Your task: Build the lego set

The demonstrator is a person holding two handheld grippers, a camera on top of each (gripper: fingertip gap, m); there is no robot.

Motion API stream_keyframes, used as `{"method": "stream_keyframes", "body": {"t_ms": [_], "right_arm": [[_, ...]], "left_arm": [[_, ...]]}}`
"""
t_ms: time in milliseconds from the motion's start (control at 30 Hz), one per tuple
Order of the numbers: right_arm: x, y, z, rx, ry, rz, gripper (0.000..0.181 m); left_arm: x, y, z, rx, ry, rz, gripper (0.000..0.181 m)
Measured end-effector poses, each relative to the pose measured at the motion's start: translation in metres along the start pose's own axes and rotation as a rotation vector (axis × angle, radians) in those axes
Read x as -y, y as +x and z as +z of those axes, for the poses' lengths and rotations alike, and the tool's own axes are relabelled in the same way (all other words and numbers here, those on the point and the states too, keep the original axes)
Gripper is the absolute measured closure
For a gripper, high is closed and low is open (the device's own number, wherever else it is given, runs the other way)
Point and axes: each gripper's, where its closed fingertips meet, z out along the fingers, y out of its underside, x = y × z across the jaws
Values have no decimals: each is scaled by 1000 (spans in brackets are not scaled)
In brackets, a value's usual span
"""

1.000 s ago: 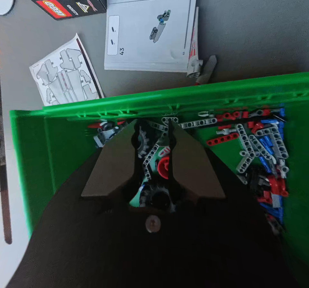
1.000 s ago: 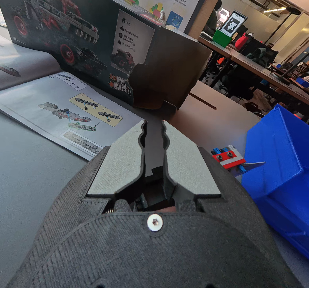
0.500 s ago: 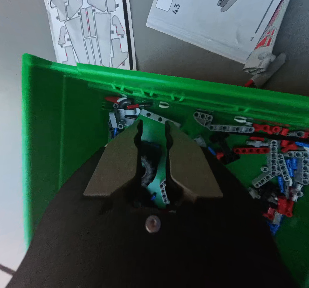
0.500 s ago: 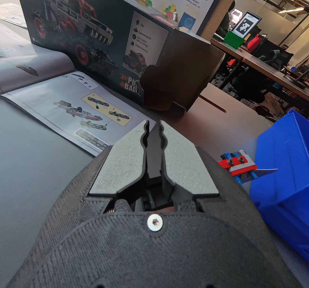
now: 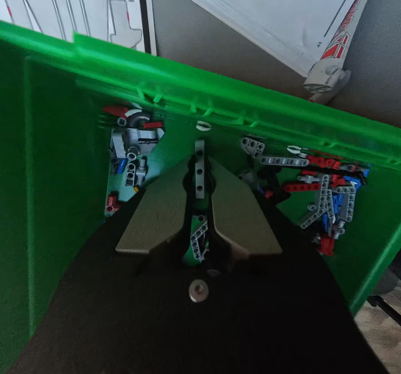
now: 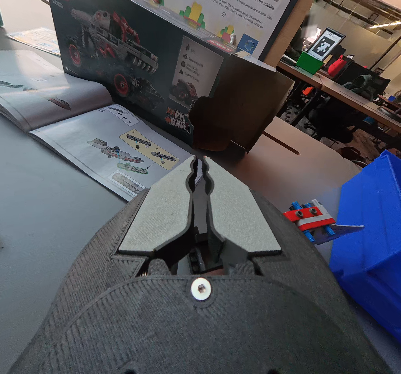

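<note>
My left gripper [image 5: 199,159] is inside the green bin [image 5: 217,94], pointing down at its floor. Its fingers are closed on a light grey beam with holes [image 5: 199,181], which stands lengthwise between them and sticks out past the tips. Loose grey, red, blue and black pieces [image 5: 325,190] lie at the bin's right, and a grey cluster [image 5: 134,142] lies at the back left. My right gripper [image 6: 199,157] is shut and empty, low over the grey table, pointing at the open instruction booklet [image 6: 108,146]. A small red, white and blue sub-assembly [image 6: 308,218] lies to its right.
A blue bin [image 6: 368,233] stands at the right, next to the sub-assembly. The dark set box [image 6: 130,60] stands behind the booklet, with its brown flap [image 6: 293,168] laid open. Beyond the green bin lie a sticker sheet [image 5: 65,5], the booklet [image 5: 260,5] and a grey-red panel piece [image 5: 325,77].
My left gripper moved toward the bin's back left, left the black gear wheel and closed on the grey beam. My right gripper narrowed to shut and drifted right along the booklet.
</note>
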Motion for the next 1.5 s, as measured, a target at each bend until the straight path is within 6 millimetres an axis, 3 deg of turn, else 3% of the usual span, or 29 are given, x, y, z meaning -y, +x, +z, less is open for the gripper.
{"method": "stream_keyframes", "body": {"t_ms": [33, 233, 333, 400, 567, 667, 733, 867, 1067, 1200, 1333, 1500], "right_arm": [[1, -1, 0, 5, 4, -1, 180], [15, -16, -5, 85, 55, 19, 176], [36, -21, -15, 101, 131, 34, 171], [61, -33, -26, 142, 220, 63, 171], [122, -116, -51, 411, 345, 254, 166], [159, -183, -73, 629, 372, 333, 161], [184, -226, -89, 761, 386, 360, 159], [221, -285, -118, 914, 417, 384, 156], [217, -309, -113, 887, 320, 385, 154], [206, -310, -110, 877, 302, 403, 176], [199, -309, -106, 945, 256, 428, 176], [184, -297, -93, 1000, 199, 497, 177]], "left_arm": [[1, 1, -4, -28, 18, -27, 177], [14, 22, -39, -213, 153, -159, 176], [25, 44, -62, -301, 234, -180, 177], [33, 61, -78, -338, 286, -172, 177], [76, 114, -138, -329, 604, -73, 177], [110, 174, -194, -328, 1014, 30, 177], [118, 217, -219, -385, 1298, 44, 177], [114, 261, -212, -419, 1646, -61, 176], [116, 300, -163, -545, 1804, -230, 177], [116, 303, -152, -571, 1840, -280, 177], [114, 297, -143, -577, 1848, -300, 177], [112, 283, -114, -570, 1764, -340, 176]]}}
